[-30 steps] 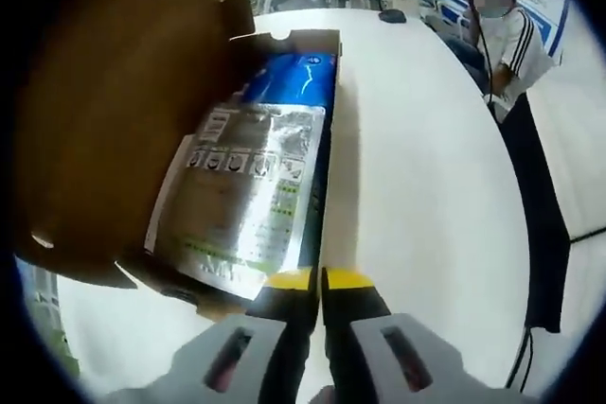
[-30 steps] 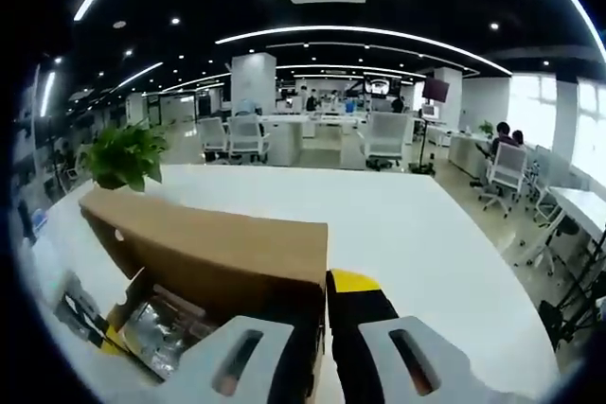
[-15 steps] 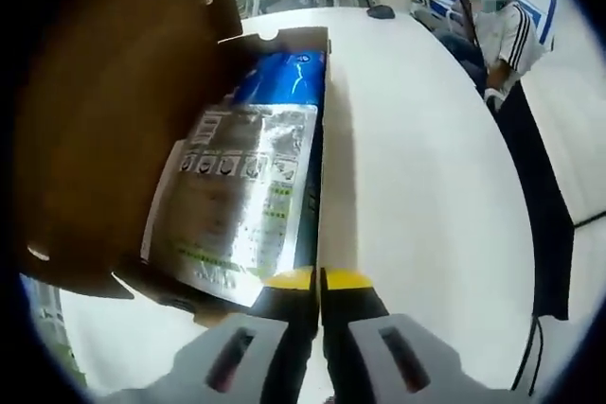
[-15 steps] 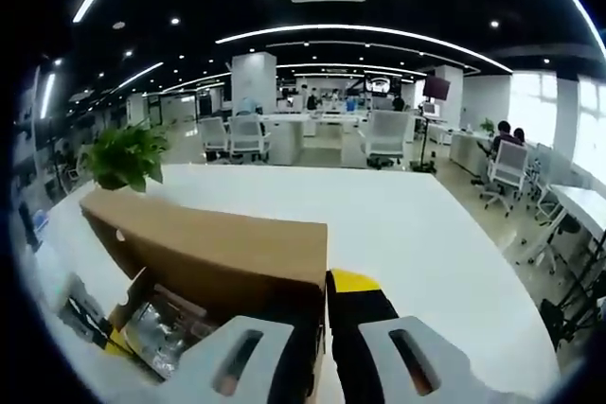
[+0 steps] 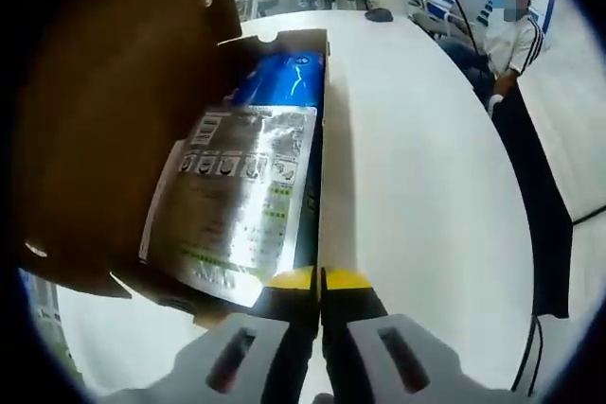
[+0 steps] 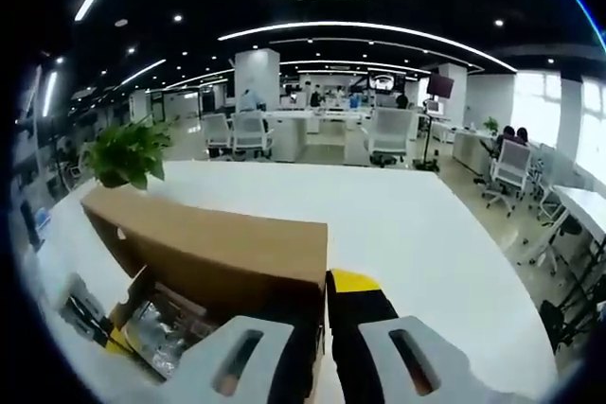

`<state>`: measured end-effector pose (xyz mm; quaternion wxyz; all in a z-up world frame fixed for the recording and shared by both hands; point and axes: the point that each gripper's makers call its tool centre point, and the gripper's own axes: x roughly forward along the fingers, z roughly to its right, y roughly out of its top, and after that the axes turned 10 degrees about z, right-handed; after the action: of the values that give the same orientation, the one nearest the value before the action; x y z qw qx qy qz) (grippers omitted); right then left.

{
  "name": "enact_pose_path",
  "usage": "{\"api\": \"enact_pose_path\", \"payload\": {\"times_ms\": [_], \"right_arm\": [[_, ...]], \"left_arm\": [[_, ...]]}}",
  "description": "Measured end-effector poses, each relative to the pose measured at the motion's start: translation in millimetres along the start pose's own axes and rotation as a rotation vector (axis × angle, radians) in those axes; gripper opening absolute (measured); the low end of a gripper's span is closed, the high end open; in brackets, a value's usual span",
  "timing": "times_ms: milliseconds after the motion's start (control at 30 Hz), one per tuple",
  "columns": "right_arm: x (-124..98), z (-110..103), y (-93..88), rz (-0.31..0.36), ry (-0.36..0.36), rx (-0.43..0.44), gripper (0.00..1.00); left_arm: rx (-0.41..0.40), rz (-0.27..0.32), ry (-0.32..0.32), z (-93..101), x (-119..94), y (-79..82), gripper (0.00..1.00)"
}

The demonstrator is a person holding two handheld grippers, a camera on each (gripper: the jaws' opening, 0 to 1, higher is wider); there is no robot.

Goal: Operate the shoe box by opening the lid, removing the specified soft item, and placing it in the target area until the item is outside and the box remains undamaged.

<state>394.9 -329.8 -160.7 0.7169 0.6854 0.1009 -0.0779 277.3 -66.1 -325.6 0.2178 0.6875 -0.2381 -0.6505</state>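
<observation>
The brown shoe box [image 5: 320,153] lies open on the white table [image 5: 426,186], its lid [image 5: 114,111] raised at the left. Inside it, a silver foil pouch [image 5: 237,196] rests on top of a blue packet [image 5: 284,78]. My left gripper [image 5: 318,283] is shut at the box's near corner, where the side wall runs in between its yellow tips. In the right gripper view, my right gripper [image 6: 327,283] is shut on the free edge of the lid [image 6: 218,257], holding it up. The pouch [image 6: 161,328] shows below the lid, with the left gripper [image 6: 85,314] by the box corner.
A person [image 5: 507,30] sits at the table's far edge, near a dark mouse [image 5: 378,14]. A potted plant [image 6: 123,153] stands on the table beyond the box. Office chairs [image 6: 388,134] and desks fill the room behind. Bare white tabletop stretches beside the box.
</observation>
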Motion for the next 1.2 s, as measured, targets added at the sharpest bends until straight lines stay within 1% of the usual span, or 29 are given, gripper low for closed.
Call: {"api": "enact_pose_path", "payload": {"times_ms": [100, 133, 200, 333, 467, 533, 633, 767, 967, 1000, 1067, 1133, 1167, 1200], "right_arm": [[7, 0, 1.9, 0.004, 0.0, -0.028, 0.0], [8, 0, 2.2, 0.004, 0.001, -0.028, 0.0], [16, 3, 4.1, -0.006, 0.006, 0.014, 0.0], [29, 3, 5.9, -0.015, -0.001, 0.0, 0.0], [36, 4, 5.4, 0.0, 0.001, -0.002, 0.0], [40, 5, 5.8, -0.001, 0.003, -0.01, 0.0], [47, 6, 5.6, -0.011, 0.001, 0.04, 0.0], [59, 6, 4.2, -0.023, 0.0, 0.004, 0.0], [72, 9, 0.5, -0.029, 0.0, 0.011, 0.0], [76, 9, -0.5, -0.039, 0.003, 0.032, 0.0], [77, 7, -1.5, -0.066, 0.006, 0.043, 0.0], [79, 5, -4.2, -0.122, -0.001, 0.038, 0.0], [79, 4, -5.9, -0.175, -0.012, 0.036, 0.0], [79, 3, -6.1, -0.192, -0.014, 0.038, 0.0]], "left_arm": [[-0.003, -0.006, 0.003, -0.1, 0, -0.2, 0.0], [0.003, -0.005, 0.005, -0.3, 0, -0.3, 0.0], [0.01, 0.002, 0.006, -0.1, 0, 0.2, 0.0], [0.002, 0.001, 0.005, -0.4, 0, 0.3, 0.0], [-0.016, -0.003, 0.007, -0.9, 0, 0.2, 0.0], [-0.003, 0.002, 0.007, -1.0, 0, 0.1, 0.0], [-0.005, -0.001, 0.006, -0.8, 0, 0.3, 0.0], [-0.01, -0.002, 0.004, -0.9, 0, 0.4, 0.0], [-0.017, -0.004, 0.007, -1.1, 1, 0.6, 0.0], [-0.016, -0.003, 0.007, -1.1, 1, 0.5, 0.0], [-0.017, -0.005, 0.009, -0.9, 1, 0.7, 0.0], [-0.018, -0.009, 0.01, -0.7, 1, 0.8, 0.0], [-0.017, -0.009, 0.009, -0.9, 1, 0.9, 0.0], [-0.017, -0.009, 0.008, -0.8, 1, 0.9, 0.0]]}}
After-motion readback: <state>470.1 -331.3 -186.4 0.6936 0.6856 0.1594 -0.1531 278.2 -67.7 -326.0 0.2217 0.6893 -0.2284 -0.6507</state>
